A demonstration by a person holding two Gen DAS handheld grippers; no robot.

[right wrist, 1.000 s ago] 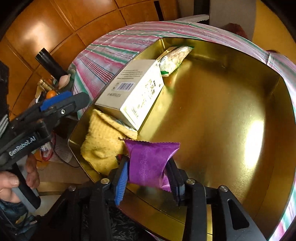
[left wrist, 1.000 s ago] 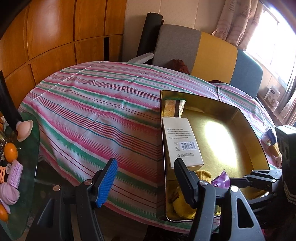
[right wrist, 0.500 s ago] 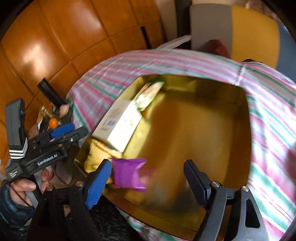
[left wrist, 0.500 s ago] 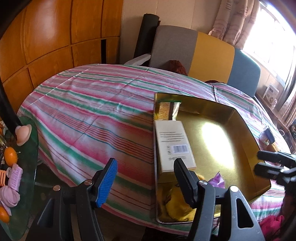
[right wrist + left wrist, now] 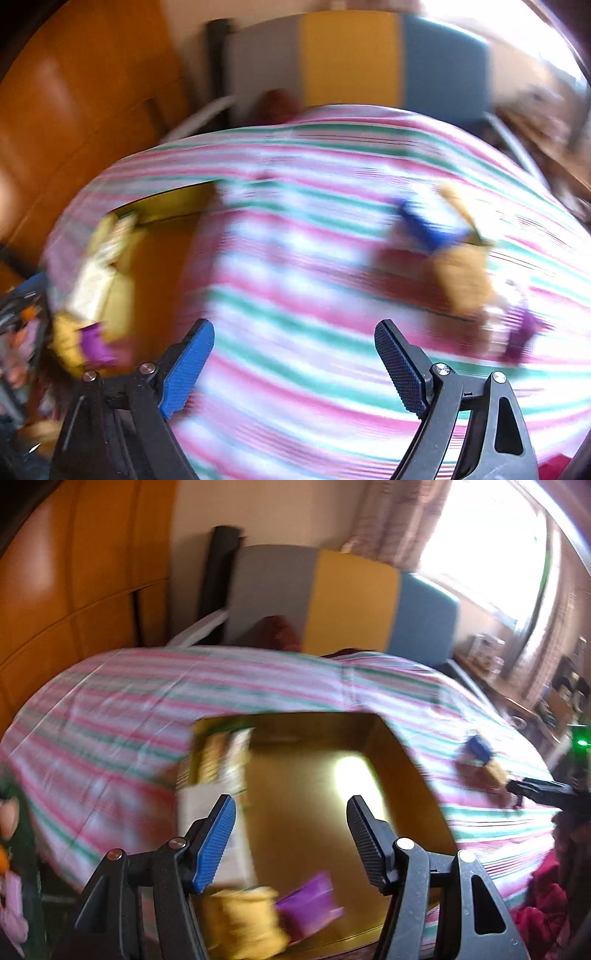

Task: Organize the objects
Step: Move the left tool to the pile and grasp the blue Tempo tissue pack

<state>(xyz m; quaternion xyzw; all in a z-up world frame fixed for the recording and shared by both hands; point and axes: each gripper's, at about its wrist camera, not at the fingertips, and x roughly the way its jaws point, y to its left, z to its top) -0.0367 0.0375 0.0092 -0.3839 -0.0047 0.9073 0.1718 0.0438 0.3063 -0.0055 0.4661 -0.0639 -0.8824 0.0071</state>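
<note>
Since the earlier frames the purple packet [image 5: 309,904] has left the right gripper [image 5: 294,354] and lies in the gold tray [image 5: 406,775], at its near edge, touching the yellow cloth [image 5: 243,923]. Both views are blurred by motion. Left gripper [image 5: 291,829]: jaws apart, nothing between them, over the tray. White box [image 5: 207,812]: against the tray's left wall, partly hidden behind the blue finger pad [image 5: 216,843]. Right gripper: jaws wide apart, empty, above the striped cloth [image 5: 295,295]. Farther right lie a blue item [image 5: 424,229] and a tan item [image 5: 461,280], both too smeared to identify.
</note>
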